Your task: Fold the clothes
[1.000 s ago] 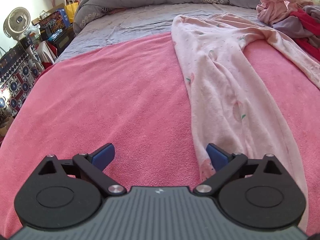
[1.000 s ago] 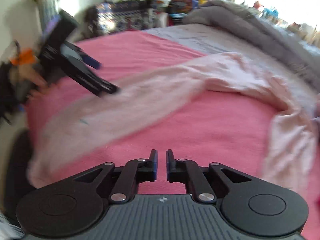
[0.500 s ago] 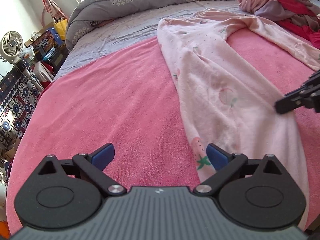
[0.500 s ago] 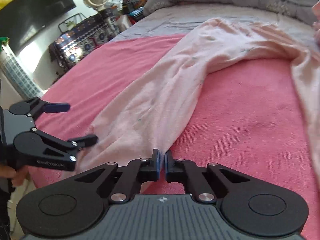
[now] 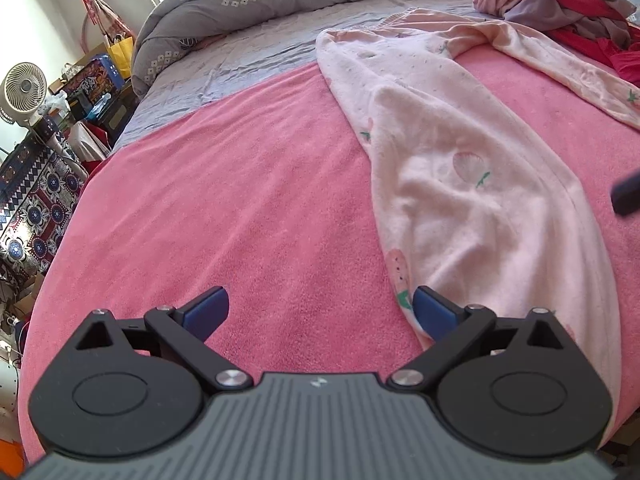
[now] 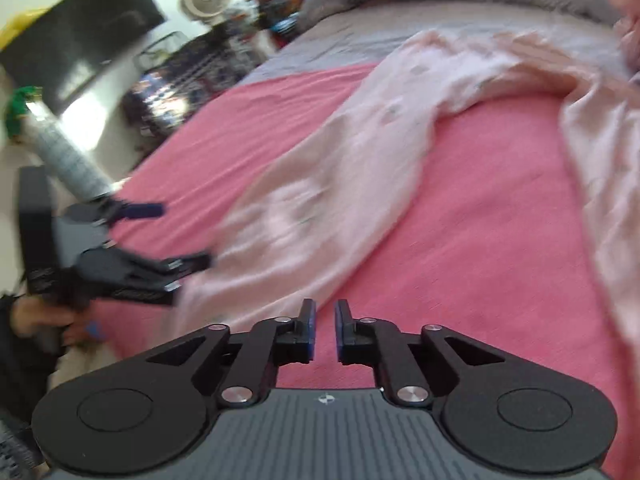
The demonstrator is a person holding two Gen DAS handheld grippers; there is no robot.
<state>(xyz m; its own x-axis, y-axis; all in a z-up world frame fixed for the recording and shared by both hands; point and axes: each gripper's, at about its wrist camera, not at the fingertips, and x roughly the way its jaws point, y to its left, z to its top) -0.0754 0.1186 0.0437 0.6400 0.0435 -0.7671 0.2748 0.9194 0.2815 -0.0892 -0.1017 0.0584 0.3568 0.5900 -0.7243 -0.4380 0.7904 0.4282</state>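
while both claws hover empty, left claw (image 5: 320, 312) wide, right claw (image 6: 324, 330) opening, pink pajama pants (image 5: 460, 184) sprawl beside piled laundry (image 5: 568, 0)

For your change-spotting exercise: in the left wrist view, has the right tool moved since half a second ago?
Yes. The right tool has drawn back toward the right edge, off the pink pyjama trousers; only its tip shows over the pink blanket.
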